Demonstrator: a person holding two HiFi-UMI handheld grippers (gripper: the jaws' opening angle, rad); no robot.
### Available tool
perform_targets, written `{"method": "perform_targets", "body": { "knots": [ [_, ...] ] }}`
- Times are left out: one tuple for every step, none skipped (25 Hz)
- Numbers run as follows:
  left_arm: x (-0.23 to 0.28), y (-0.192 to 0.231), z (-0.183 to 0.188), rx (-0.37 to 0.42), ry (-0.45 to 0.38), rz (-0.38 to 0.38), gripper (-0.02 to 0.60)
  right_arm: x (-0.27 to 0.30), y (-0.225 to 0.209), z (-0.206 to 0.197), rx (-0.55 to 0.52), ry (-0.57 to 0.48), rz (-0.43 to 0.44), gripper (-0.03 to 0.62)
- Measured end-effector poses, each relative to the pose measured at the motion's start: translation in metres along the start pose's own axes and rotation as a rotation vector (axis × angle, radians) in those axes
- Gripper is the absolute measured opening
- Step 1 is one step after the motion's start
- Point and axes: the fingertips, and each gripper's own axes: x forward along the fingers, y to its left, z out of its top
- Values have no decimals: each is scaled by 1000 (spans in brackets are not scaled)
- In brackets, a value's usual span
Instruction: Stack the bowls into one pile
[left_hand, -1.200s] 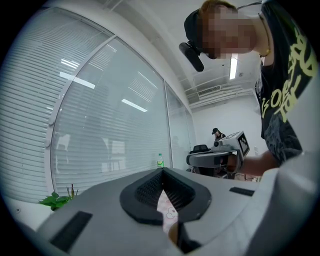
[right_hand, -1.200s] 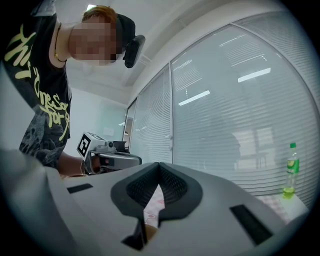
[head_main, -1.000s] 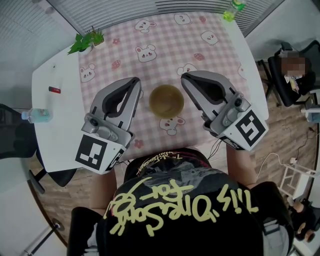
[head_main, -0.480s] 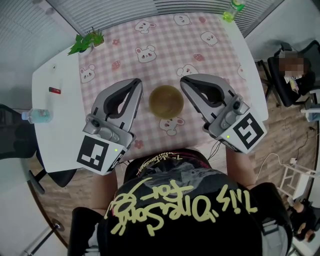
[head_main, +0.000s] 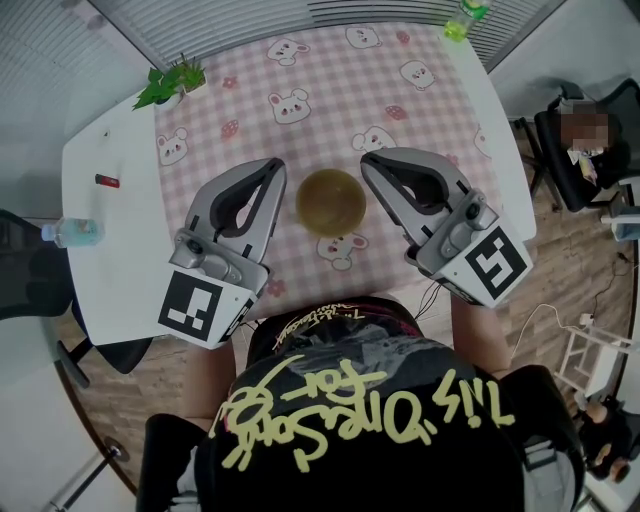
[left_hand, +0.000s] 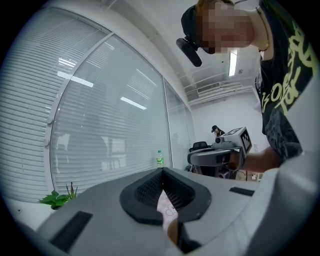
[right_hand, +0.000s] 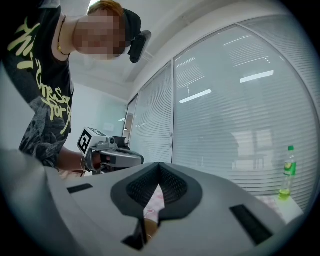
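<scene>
Left tool (head_main: 276, 168): you hold it level over the tabletop (head_main: 112, 235), its marker cube (head_main: 195, 303) nearest your body. The nose slants away from you and in toward the middle. Its jaws are pressed together with nothing between them.
Right tool (head_main: 368, 160): it mirrors the left, level, with the marker cube (head_main: 494, 262) close to you and the nose slanting in toward the middle. Its jaws are also closed and empty.
Hands: both are tucked under the tool bodies, and only your forearms show at the tabletop's near edge.
Bowl (head_main: 331, 202): this olive-brown bowl stands upright with its mouth up on the pink checked tablecloth (head_main: 330, 90), between the two tool noses. It sits just beside each and is gripped by neither. It is round, so it has no long axis. I cannot tell whether more bowls nest inside it.
Writing: your black shirt (head_main: 370, 400) carries yellow script lettering. In the right gripper view "One" and "For" can be made out, but the rest is unclear.
Markers: each cube shows a black-and-white square pattern, with no words.
Green bottle (head_main: 467, 18): it stands upright at the far edge, and its label is too small to read.
</scene>
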Motion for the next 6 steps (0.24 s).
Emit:
{"method": "perform_targets", "body": {
  "knots": [
    [0, 0, -2, 1, 6, 2, -5, 0, 0, -1, 0, 0, -1, 3],
    [0, -1, -4, 2, 14, 3, -5, 0, 0, -1, 0, 0, -1, 3],
    [0, -1, -5, 4, 22, 3, -5, 0, 1, -1, 0, 0, -2, 3],
    [1, -2, -7, 8, 28, 2, -5, -1, 1, -1, 0, 0, -2, 3],
    [1, -3, -8, 13, 34, 0, -5, -1, 1, -2, 0, 0, -3, 3],
    [2, -4, -9, 20, 40, -2, -5, -1, 1, -2, 0, 0, -3, 3]
  ]
}}
